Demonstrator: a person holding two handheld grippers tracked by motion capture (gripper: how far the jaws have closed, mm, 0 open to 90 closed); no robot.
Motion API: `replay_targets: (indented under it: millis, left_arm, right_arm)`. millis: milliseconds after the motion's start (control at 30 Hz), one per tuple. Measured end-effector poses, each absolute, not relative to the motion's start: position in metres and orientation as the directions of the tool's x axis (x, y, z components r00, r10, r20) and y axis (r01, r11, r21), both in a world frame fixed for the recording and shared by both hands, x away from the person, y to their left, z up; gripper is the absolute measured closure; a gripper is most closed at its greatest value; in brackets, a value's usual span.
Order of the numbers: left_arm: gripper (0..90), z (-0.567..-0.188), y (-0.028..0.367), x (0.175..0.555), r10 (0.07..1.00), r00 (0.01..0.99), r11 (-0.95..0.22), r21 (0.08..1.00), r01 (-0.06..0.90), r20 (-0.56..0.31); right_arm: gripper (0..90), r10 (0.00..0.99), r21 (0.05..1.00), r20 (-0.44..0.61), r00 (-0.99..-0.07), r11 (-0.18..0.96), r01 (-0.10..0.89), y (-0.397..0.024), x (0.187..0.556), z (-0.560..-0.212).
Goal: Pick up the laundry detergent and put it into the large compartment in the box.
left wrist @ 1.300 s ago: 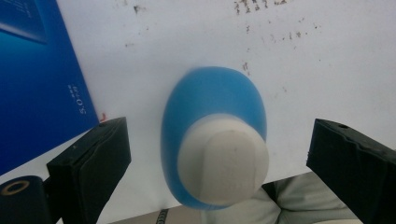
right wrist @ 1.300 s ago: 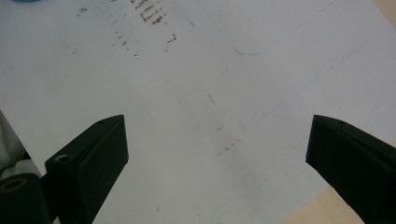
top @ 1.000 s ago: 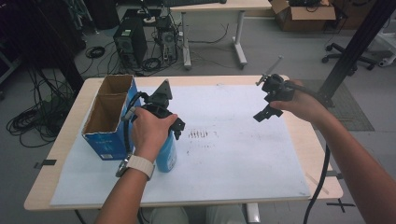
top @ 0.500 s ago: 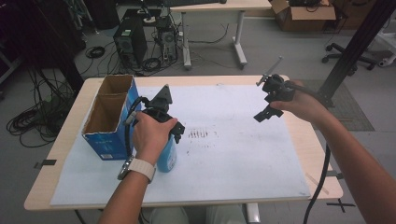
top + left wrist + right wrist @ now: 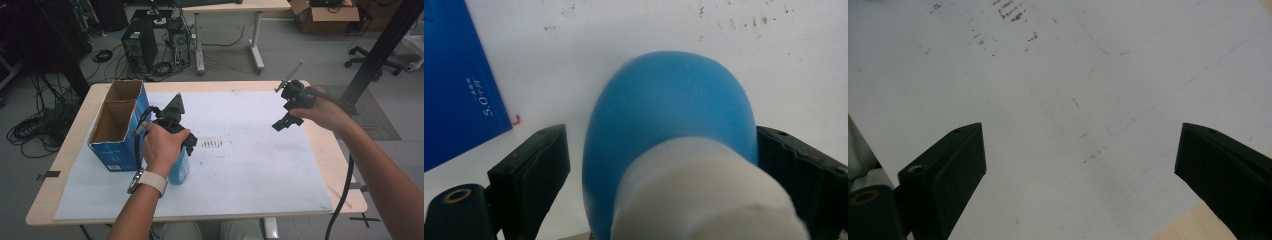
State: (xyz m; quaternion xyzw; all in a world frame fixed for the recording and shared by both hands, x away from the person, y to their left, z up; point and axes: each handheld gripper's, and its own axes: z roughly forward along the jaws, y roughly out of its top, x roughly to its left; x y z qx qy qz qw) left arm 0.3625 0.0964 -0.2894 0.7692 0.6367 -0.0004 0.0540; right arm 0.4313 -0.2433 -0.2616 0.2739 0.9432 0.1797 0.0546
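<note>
Your left gripper (image 5: 664, 165) is coming down over the blue bottle (image 5: 671, 130), which is standing upright on the white sheet (image 5: 250, 165) just beside the blue cardboard box (image 5: 117, 130). In the left gripper view the bottle's white neck (image 5: 704, 195) and rounded blue body are sitting between the fingers (image 5: 531, 172); the right one is touching or nearly touching the body, while a gap is showing on the left. The fingers have just been closing, yet they are not clamping the bottle. The high view is showing your left hand (image 5: 162, 145) covering the bottle top, hiding that gap. Your right gripper (image 5: 287, 112) is hovering well apart over the sheet near the desk's (image 5: 75, 145) far right corner; the right gripper view is showing its fingers (image 5: 948, 170) spread wide over bare, speckled paper.
</note>
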Motion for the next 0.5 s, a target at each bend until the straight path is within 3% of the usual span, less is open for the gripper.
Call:
replay_targets:
  millis: [500]
  left_arm:
    - [21.2,-0.2895,0.097,0.3626,0.981,0.184,-0.178,0.086,0.98,-0.06]
  right_arm:
    - [6.2,0.539,0.367,-0.005,-0.843,0.785,0.5,-0.2435,0.4312,-0.2625]
